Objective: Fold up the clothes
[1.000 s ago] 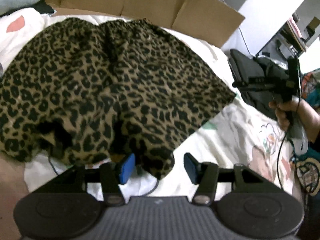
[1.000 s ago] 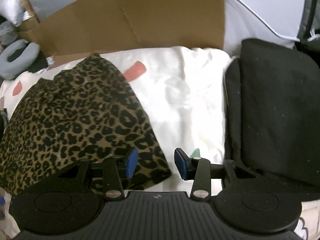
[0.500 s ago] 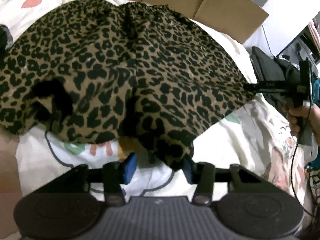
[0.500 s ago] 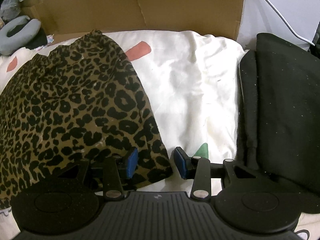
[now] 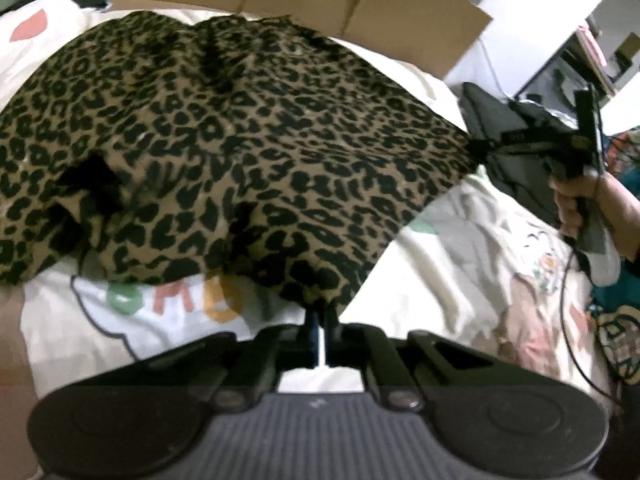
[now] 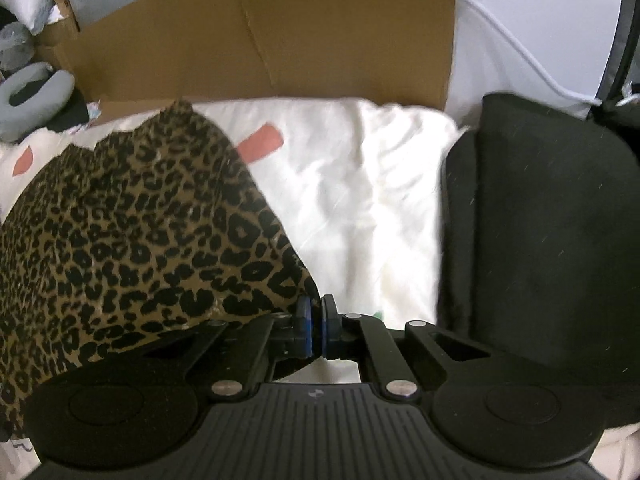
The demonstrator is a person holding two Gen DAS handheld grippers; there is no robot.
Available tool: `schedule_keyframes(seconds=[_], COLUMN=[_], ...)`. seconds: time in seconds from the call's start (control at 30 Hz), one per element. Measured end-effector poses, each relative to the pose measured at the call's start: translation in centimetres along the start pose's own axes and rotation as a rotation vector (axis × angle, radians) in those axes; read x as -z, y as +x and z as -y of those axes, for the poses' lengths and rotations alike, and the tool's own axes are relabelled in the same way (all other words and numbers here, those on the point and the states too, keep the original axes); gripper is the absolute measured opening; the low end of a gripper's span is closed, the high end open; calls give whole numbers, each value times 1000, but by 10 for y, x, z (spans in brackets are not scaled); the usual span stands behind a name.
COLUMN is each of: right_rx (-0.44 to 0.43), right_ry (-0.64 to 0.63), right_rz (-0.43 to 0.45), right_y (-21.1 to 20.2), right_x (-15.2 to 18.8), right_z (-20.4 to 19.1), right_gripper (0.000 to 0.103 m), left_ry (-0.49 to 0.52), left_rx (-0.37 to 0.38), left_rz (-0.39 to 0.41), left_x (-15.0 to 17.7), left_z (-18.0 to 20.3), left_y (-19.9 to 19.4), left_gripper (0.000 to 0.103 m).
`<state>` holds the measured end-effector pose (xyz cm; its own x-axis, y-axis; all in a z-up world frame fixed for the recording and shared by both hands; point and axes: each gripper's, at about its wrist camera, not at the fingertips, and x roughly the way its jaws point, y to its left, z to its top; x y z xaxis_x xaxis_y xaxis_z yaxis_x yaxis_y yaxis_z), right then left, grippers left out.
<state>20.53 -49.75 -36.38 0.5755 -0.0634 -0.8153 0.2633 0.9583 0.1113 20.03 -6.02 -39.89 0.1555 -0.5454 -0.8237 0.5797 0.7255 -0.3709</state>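
Leopard-print garment lies spread over the white bedsheet in the left wrist view, its near hem pinched in the closed left gripper. Over in the right wrist view, the right gripper is clamped on another corner. Both corners are held; judging by this, the folding itself remains ahead.

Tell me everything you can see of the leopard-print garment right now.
The leopard-print garment is thin tan fabric with black spots, spread over the white printed bedsheet, gathered at its far edge by the cardboard. The left hand-held gripper is shut on its near hem; the right hand-held gripper pinches another corner. The fabric between them looks slightly raised.
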Motion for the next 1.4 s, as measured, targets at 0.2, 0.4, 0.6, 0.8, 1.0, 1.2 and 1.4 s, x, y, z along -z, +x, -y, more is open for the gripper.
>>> schedule_keyframes(seconds=[0.2,0.4,0.6,0.8,1.0,1.2,1.4], right_rx=[24,45,73,161,175,112,36], right_ry=[8,1,-16,-13,8,-1,-55], right_rz=[34,62,76,-11,-53,-54,-87], right_y=[-9,-14,-13,5,-2,-19,-25], right_x=[-15,-26,-32,-22,-6,-1,10], right_z=[1,-3,-8,-6,-11,-36,-70], right_gripper=[2,3,3,10,31,41,43], left_ry=[13,23,32,51,96,-1,-46], left_rx=[49,84,118,161,165,56,-36], left_rz=[0,-10,-21,-45,-15,35,59], left_x=[1,5,10,16,22,24,31], left_z=[5,9,13,14,10,-25,-53], left_y=[-8,-7,-5,-7,-30,-43,-41], left_gripper=[1,0,0,8,47,49,50])
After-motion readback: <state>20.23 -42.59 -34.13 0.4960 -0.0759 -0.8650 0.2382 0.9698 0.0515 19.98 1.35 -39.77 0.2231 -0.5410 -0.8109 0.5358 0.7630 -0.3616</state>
